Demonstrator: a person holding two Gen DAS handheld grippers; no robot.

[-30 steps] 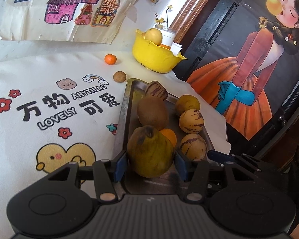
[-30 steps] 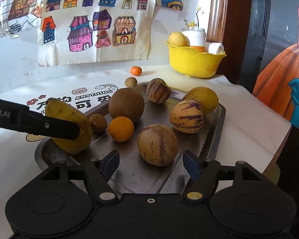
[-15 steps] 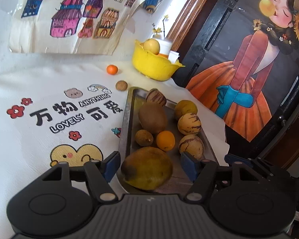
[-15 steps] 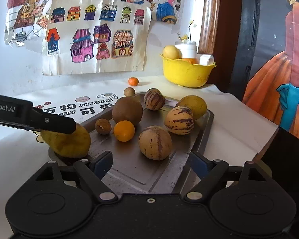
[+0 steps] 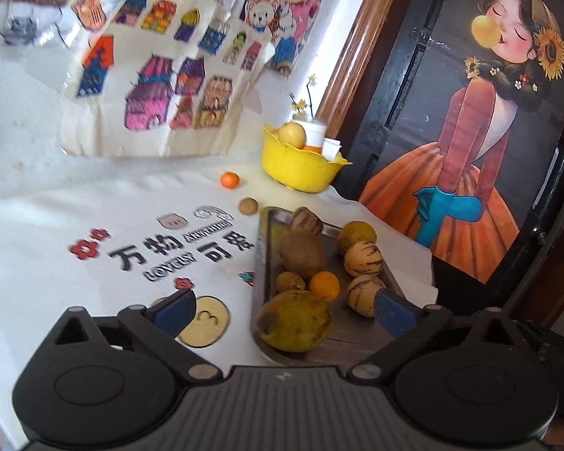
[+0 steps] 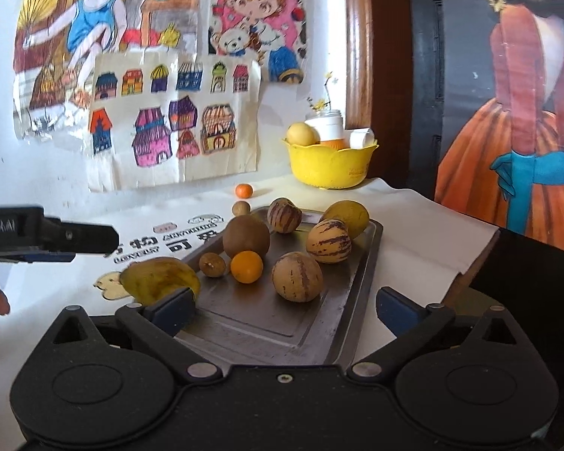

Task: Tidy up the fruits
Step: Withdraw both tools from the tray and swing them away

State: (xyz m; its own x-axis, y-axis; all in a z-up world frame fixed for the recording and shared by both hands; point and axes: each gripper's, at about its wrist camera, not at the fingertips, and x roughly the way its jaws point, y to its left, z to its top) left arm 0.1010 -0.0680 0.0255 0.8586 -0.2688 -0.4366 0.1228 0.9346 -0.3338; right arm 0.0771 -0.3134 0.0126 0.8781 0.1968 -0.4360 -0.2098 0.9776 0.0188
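Large yellow-green fruit (image 5: 295, 319) sits free at the near-left corner of the metal tray (image 5: 261, 263), by the rim, nothing touching it. Left gripper (image 5: 282, 310) jaws have just been opening and stand wide, with the fruit in line between them in its own view but pads clear of it; the right view shows that gripper off to the left of the fruit. Right gripper (image 6: 285, 310) also just opened, wide, empty over the tray's near end. Looks like a release step just done. Rest of the tray: brown round fruit (image 5: 302, 253), small orange (image 5: 324, 285), small brown fruit (image 5: 290, 282), striped melons (image 5: 363, 259), a yellow one at the far right. Still loose on the printed cloth (image 5: 75, 225): a tangerine (image 5: 229, 179) and a brown nut-like fruit (image 5: 247, 205), between tray and yellow bowl (image 5: 300, 171). Next is probably one of those; needs a reach over the tray's far end. Open room on the cloth left of the tray; right side is tight, table edge near.
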